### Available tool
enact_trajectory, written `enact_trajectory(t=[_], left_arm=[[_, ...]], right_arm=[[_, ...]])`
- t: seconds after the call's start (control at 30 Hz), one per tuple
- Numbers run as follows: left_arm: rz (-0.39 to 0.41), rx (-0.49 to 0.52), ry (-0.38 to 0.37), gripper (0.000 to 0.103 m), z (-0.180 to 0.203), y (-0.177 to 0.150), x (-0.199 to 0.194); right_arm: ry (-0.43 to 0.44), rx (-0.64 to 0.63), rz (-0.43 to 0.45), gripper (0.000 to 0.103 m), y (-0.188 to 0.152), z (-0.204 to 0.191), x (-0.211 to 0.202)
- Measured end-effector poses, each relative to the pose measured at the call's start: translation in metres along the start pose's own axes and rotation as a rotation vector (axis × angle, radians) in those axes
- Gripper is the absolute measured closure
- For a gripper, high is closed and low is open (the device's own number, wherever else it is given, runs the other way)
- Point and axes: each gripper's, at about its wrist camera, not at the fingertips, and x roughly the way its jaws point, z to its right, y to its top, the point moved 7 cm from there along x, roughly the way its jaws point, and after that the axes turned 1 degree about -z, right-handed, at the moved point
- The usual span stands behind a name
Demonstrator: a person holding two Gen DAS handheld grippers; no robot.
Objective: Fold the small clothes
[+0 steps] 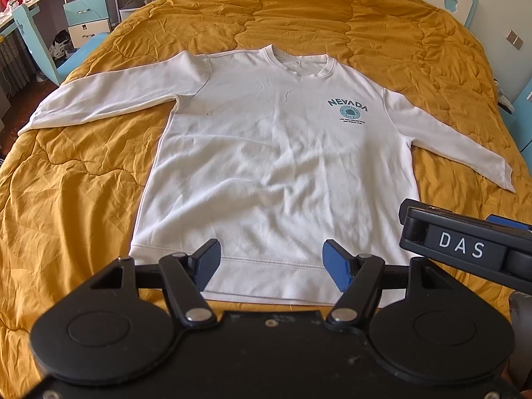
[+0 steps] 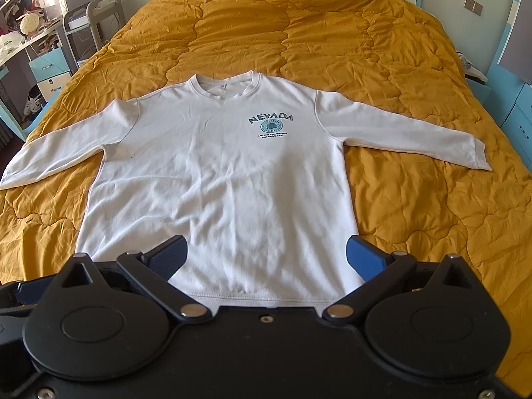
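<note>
Mustard quilt [image 2: 399,66] across the bed, white Nevada sweatshirt [image 2: 219,179] spread flat on it, front up, sleeves out. Nothing folded yet — opening step, by the look. Left gripper [image 1: 271,266] and right gripper [image 2: 266,259] hovering near the hem, fingers wide, holding nothing. Next: probably pinch a sleeve or side edge. Hem's nearest stretch hidden behind the gripper bodies — small print under the logo unreadable.

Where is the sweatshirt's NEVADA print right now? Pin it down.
The NEVADA print sits high on the chest of the white sweatshirt, right of centre in both wrist views, just below the collar, on the mustard quilt.
</note>
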Motion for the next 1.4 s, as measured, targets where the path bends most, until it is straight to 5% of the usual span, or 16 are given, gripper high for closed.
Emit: enact_trajectory(t=[0.77,0.9,0.97,1.1,1.3,1.4], left_arm=[[-0.033,-0.027,-0.020,0.031,-0.007,0.001,0.019],[-0.006,-0.086,-0.090,0.031,-0.019,0.008,0.023],[0.009,-0.154,-0.142,0.031,-0.032,0.014,0.026],[0.028,-0.297,-0.189,0.032,-0.075,0.028,0.036],[0.236,-0.535,-0.258,0.032,-0.181,0.066,0.040],[0.332,-0.695,-0.293,0.032,-0.250,0.081,0.054]], right_arm=[[0.016,0.003,-0.026,0.000,-0.003,-0.005,0.017],[0.172,0.020,0.008,0.000,0.004,-0.015,0.018],[0.218,0.032,0.029,0.000,0.012,-0.023,0.019],[0.177,-0.064,0.110,0.000,0.032,-0.048,0.024],[0.140,-0.194,0.202,0.000,0.065,-0.092,0.040],[0.198,-0.212,0.214,0.000,0.077,-0.116,0.054]])
